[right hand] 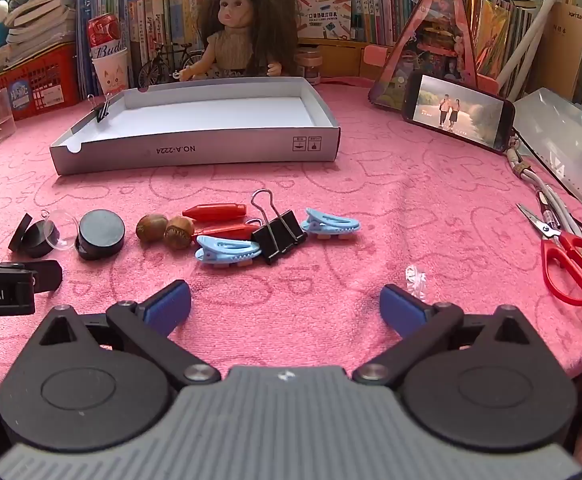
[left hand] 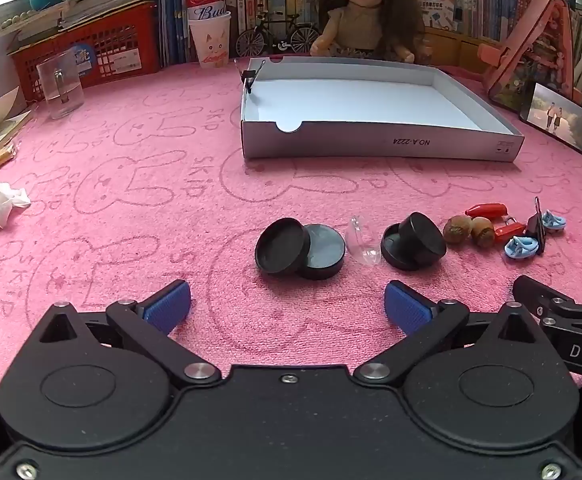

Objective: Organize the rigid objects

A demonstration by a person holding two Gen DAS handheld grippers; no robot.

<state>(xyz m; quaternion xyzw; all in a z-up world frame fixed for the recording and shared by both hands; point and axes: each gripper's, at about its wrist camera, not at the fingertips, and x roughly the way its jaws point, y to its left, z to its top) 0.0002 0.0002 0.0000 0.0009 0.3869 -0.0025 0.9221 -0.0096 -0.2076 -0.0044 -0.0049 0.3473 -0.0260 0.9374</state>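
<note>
A: Start with the left wrist view. What does it show?

B: The left gripper [left hand: 287, 306] hangs low over the pink towel [left hand: 131, 200], blue pads spread wide with nothing between them. Just ahead lie two pairs of black discs: the left pair [left hand: 299, 251] lies side by side, overlapping, and the right pair [left hand: 413, 246] has one disc leaning on the other. A clear plastic piece [left hand: 361, 242] sits between the pairs. To the right come two brown nuts [left hand: 469, 230], two red clips [left hand: 485, 210], two blue clips [left hand: 521, 248] and a black binder clip [left hand: 537, 228].

A: And the box?

B: The shallow white box [left hand: 371, 144] stands farther back, open, with a second binder clip [left hand: 250, 76] on its left wall. A doll [left hand: 365, 12] sits behind it.

A: Now the right wrist view.

B: The right gripper [right hand: 285, 306] is likewise wide apart and holds nothing. The same row of small things lies ahead and to its left: the discs [right hand: 101, 234], the nuts [right hand: 165, 230], a blue clip [right hand: 227, 250], the binder clip [right hand: 279, 232]. Red scissors [right hand: 571, 260] lie far right, and a phone [right hand: 457, 114] leans near the box [right hand: 195, 152].
</note>
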